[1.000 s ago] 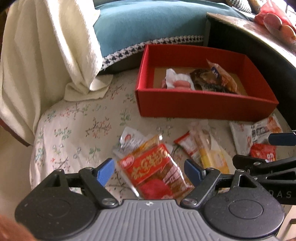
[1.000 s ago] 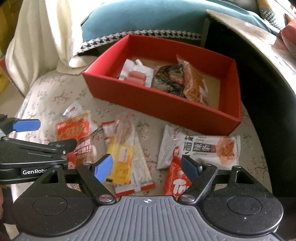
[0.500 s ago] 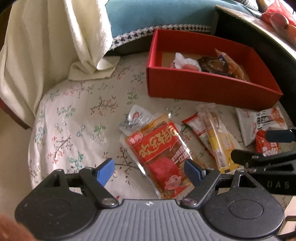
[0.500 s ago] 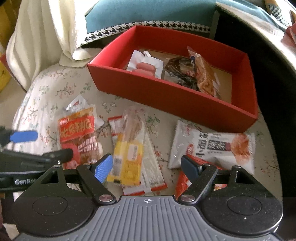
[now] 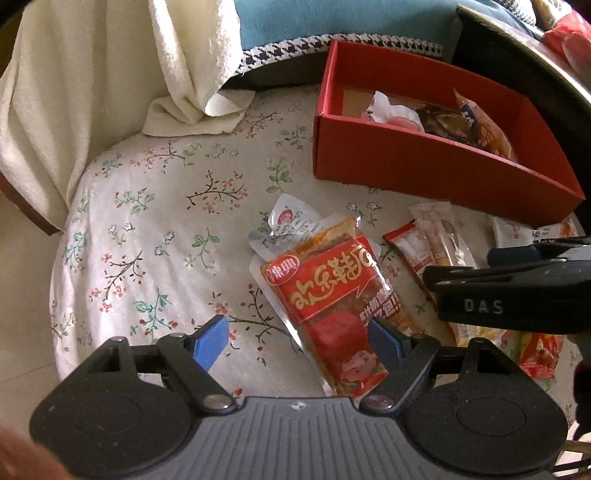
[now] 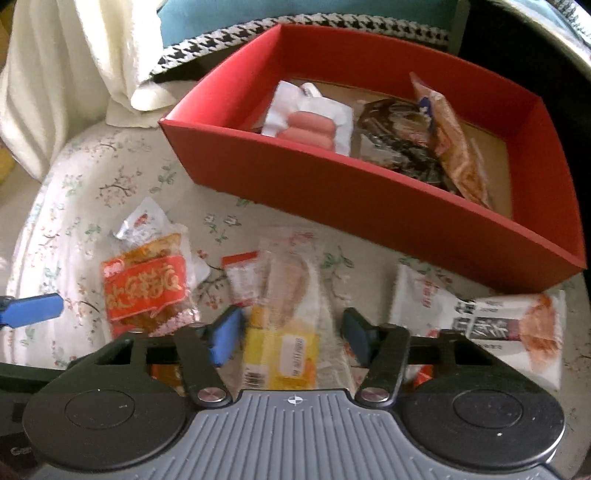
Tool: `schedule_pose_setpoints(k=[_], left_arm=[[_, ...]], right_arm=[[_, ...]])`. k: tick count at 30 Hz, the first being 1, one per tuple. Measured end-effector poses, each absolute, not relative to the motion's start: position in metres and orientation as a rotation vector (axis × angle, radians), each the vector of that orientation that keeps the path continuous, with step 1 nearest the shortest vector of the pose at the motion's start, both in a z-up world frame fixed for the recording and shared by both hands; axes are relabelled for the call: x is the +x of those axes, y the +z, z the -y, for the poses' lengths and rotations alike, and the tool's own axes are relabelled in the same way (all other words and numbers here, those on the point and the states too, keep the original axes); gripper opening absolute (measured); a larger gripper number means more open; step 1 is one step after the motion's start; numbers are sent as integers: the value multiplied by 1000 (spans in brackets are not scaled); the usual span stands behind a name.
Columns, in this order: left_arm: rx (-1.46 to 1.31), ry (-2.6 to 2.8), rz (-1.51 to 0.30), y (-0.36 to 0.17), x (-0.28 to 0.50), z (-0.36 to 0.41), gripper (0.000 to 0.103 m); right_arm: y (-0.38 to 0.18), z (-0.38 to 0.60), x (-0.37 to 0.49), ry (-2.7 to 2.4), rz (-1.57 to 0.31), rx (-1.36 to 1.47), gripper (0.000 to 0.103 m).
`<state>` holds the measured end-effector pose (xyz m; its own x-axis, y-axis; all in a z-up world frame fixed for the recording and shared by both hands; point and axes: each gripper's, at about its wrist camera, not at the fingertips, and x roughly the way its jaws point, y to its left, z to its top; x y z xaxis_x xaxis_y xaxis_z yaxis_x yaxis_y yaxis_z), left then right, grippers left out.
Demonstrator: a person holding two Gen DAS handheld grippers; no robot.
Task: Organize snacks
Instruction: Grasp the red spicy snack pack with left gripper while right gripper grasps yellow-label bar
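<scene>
1. The left gripper (image 5: 297, 341) hangs low over the flowered cushion (image 5: 155, 229), its blue fingers spread wide and holding nothing; the near end of a red snack packet (image 5: 332, 291) lies between them on the cloth.
2. The right gripper (image 6: 291, 338) hovers beside it, jaws likewise apart and empty, straddling a yellow snack packet (image 6: 282, 332) that lies flat on the cushion; this view is slightly blurred.
3. A red box (image 6: 369, 195) sits toward the cushion's far right corner; inside it lie a white pack of pink sausages (image 6: 310, 125), a dark packet (image 6: 402, 144) and an orange packet (image 6: 458, 155) leaning toward the right wall.
4. Loose snacks stay outside the box along the cushion's near edge: a silver sachet (image 5: 284, 225) tucked under the red packet's far end; a white packet (image 6: 480, 325) near the box's front wall at the right; a small red packet (image 5: 539, 354) at the near right, partly hidden behind the right gripper's black body.
5. A cream towel (image 5: 110, 74) drapes over the cushion's far left edge; a blue pillow (image 5: 332, 18) with a checked border lies behind the box.
</scene>
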<state>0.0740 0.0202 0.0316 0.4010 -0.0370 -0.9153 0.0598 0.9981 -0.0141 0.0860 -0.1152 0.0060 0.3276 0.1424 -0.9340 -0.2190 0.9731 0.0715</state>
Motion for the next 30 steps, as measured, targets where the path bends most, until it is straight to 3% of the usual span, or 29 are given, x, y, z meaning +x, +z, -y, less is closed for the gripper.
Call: schedule_pose_setpoints(k=[5,17,25,28,30], left_arm=[[-11,-59,-1168,31,78,-25,76],[-157,-7,-1191,14,98,-14,76],[-44,67,-1129,-3,101,16,93],[-59,50,-1140,1,98,11,86],[-48,20,-1145,6,92,5,76]], right_arm=[[14,121,82,257,-1210,-99,50],[23,155,71,240,-1200,-82,50],[15,154,71,240,-1216,-90,50],[17,149,71,262,-1219,-77,50],[18,144,69,280,-1221,-85,50]])
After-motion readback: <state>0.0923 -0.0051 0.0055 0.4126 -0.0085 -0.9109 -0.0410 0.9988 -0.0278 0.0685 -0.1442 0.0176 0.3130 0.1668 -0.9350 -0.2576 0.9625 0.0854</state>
